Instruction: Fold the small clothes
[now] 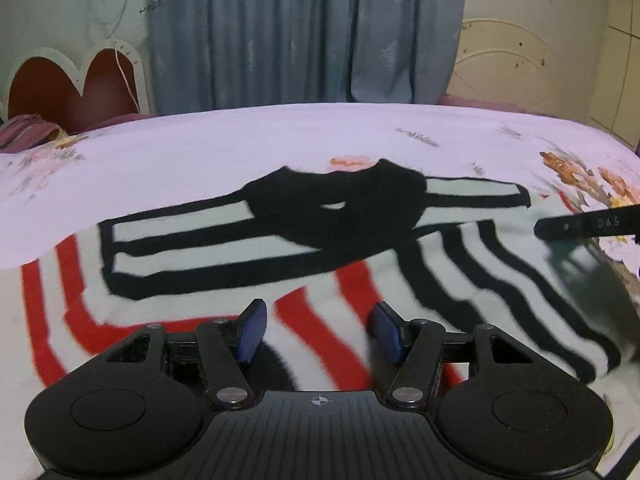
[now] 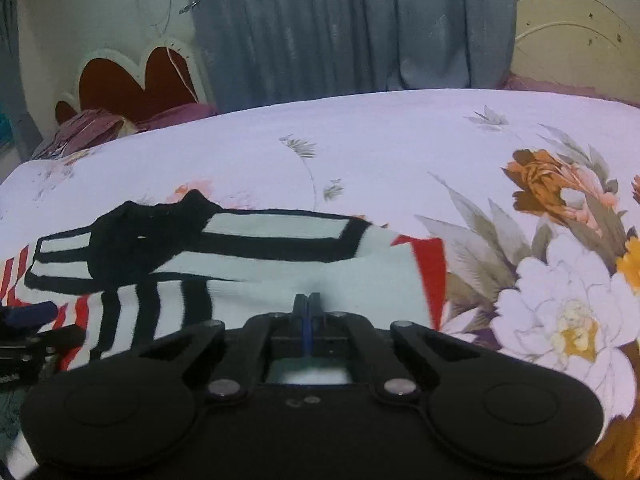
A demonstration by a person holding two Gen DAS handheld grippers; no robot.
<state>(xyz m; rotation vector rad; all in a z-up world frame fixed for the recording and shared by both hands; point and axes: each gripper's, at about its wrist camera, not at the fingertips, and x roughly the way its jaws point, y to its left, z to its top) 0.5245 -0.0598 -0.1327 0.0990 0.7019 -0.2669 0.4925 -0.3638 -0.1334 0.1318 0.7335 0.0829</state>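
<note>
A small striped sweater (image 1: 248,248) lies on the bed, white with black and red stripes and a black collar (image 1: 340,204). Both sleeves are folded in across the chest. My left gripper (image 1: 318,330) is open and empty, hovering over the sweater's lower red-striped part. My right gripper (image 2: 307,300) is shut on the sweater's white hem edge (image 2: 320,276) and holds a flap of it raised over the body. The sweater also shows in the right wrist view (image 2: 224,256). The right gripper's tip shows at the right edge of the left wrist view (image 1: 584,224).
The bed is covered by a pale lilac floral sheet (image 2: 400,152). A red heart-shaped headboard (image 1: 72,88) and purple pillows (image 1: 24,132) are at the far left. A blue curtain (image 1: 304,32) hangs behind the bed.
</note>
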